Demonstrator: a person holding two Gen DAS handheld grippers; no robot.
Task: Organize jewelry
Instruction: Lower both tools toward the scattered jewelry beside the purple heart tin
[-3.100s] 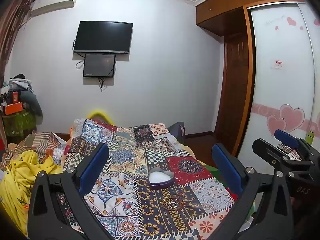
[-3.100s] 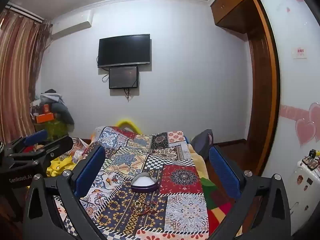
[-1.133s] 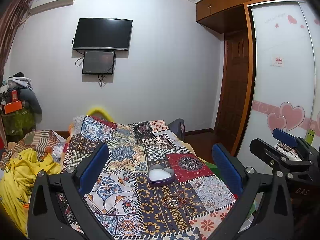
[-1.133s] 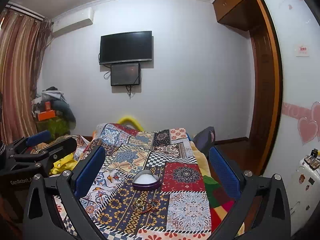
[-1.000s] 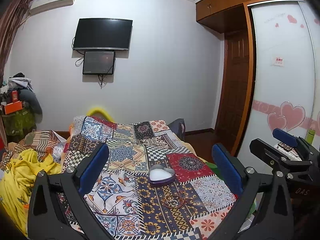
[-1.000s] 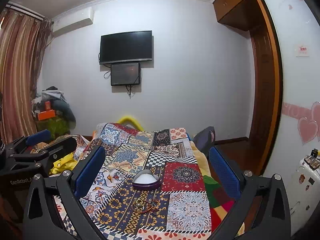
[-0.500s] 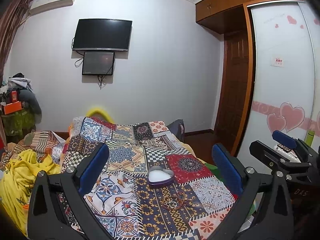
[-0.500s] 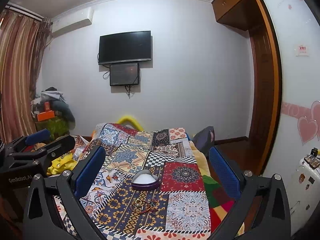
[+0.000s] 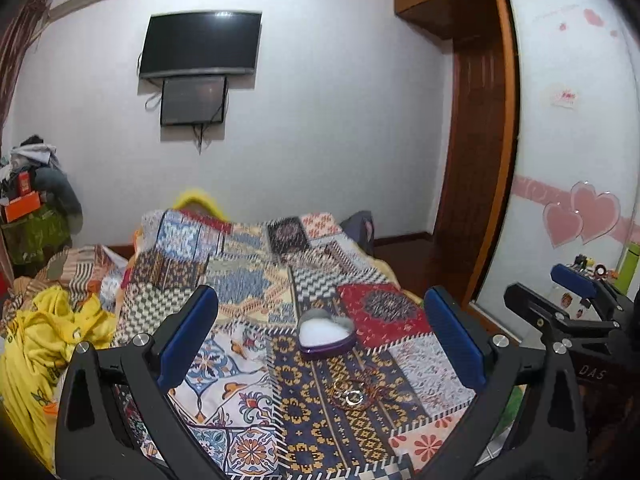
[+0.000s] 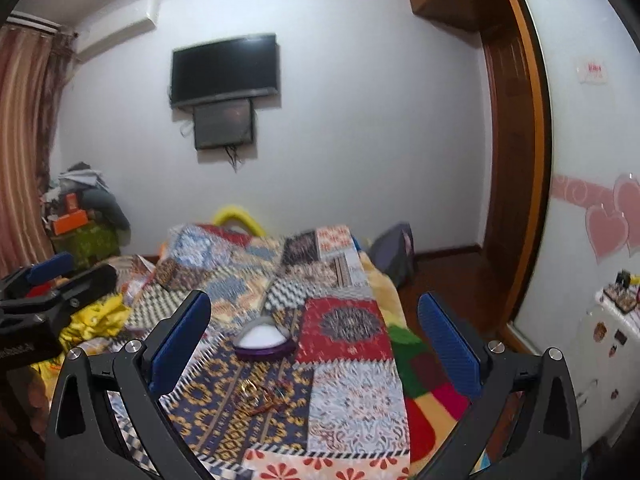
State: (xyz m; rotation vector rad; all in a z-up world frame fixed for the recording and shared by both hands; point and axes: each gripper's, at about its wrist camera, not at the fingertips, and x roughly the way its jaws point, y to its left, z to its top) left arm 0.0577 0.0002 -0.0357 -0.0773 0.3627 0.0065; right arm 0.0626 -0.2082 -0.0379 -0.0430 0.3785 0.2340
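A purple heart-shaped box (image 9: 326, 333) with a white lining lies open on the patchwork bedspread (image 9: 248, 280); it also shows in the right wrist view (image 10: 264, 342). A small tangle of rings and a reddish chain (image 9: 352, 394) lies just in front of it, also in the right wrist view (image 10: 266, 394). My left gripper (image 9: 320, 332) is open and empty, held above the near end of the bed. My right gripper (image 10: 314, 330) is open and empty beside it, and shows at the right edge of the left wrist view (image 9: 576, 300).
A yellow garment (image 9: 48, 340) and striped cloth lie on the bed's left side. A bag (image 10: 394, 252) stands on the floor at the far right. A wardrobe with heart stickers (image 9: 572, 160) lines the right wall. A TV (image 9: 200, 44) hangs ahead.
Both grippers have shifted slightly; the right wrist view has moved forward and right and is blurred. The box and jewelry have not moved. Both grippers stay open.
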